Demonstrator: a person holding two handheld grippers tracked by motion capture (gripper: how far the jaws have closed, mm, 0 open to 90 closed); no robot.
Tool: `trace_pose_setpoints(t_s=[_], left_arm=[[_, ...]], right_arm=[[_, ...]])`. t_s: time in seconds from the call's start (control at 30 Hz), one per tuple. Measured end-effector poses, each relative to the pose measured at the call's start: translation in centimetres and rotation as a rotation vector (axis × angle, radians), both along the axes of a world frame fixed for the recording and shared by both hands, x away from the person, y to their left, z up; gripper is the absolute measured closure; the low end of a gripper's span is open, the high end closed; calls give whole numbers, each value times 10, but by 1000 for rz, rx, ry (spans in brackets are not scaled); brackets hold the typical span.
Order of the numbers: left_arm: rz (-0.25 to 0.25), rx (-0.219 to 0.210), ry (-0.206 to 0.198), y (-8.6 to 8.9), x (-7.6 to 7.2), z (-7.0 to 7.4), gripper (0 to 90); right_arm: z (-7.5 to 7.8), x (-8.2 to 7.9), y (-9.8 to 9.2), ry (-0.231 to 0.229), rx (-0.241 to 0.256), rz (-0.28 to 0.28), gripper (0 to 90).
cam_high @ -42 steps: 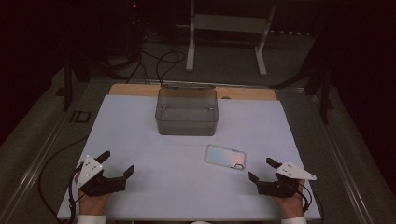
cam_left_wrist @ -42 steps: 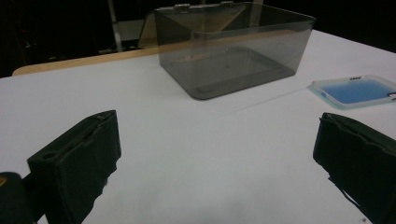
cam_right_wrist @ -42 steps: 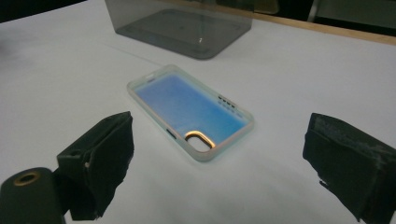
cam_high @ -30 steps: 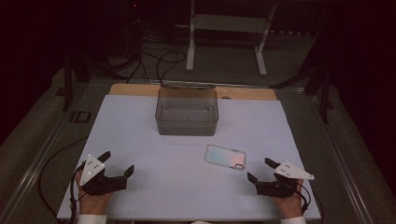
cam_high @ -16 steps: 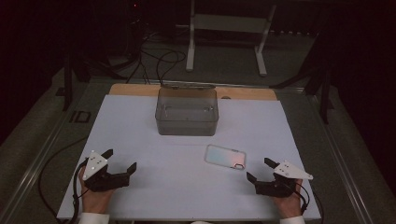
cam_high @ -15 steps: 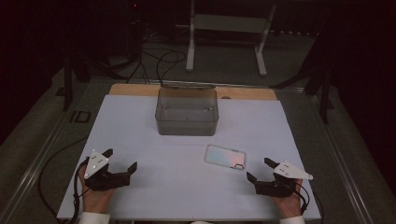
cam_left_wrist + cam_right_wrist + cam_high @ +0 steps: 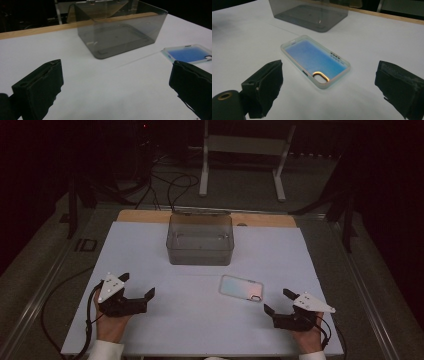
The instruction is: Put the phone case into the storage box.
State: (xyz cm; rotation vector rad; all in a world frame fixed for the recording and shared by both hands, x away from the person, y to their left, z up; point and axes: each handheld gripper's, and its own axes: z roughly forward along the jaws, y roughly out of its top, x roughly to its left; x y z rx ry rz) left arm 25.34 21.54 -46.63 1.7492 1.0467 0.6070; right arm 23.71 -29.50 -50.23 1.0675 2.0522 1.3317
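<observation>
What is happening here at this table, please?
A person holds a gripper in each hand over a white table. Both are open and hold nothing. The right gripper is near a phone case, which lies flat with its inside up, and points at it. The left gripper is apart, on the left. A clear box stands farther back.

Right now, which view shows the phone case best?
The right gripper view: the phone case lies close, whole, its camera cutout clear. The high view shows it small; the left gripper view catches it partly behind one black jaw.
</observation>
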Motion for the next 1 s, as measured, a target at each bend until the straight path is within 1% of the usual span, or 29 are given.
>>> trace_pose_setpoints(t_s=[0.17, 0.3, 0.33, 0.47, 0.5, 0.53, 0.6, 0.87, 1.0], left_arm=[[-27, 11, -1, -13, 9, 3, 2], [-24, 9, 8, -18, 13, 2, 2], [-27, 11, 17, -21, 16, 1, 1], [-30, 13, 24, -26, 20, 0, 2], [-31, 26, 22, -30, 21, 0, 2], [-31, 26, 22, -30, 21, 0, 2], [-37, 38, 21, -36, 25, 0, 2], [-53, 49, 27, -50, 34, 2, 2], [-61, 63, 34, -56, 41, 2, 2]], right_arm=[[0, 0, 0, 9, -6, -5, 76], [0, 0, 1, 7, -3, 0, 76], [0, 0, 1, 9, -6, -1, 76], [-1, 1, 2, 12, -10, -1, 76], [-1, 1, 2, 14, -11, 2, 76], [-1, 1, 2, 14, -11, 2, 76], [-1, 1, 2, 16, -12, 2, 77], [-1, 2, 2, 14, -16, 5, 77], [-1, 2, 2, 19, -22, 5, 77]])
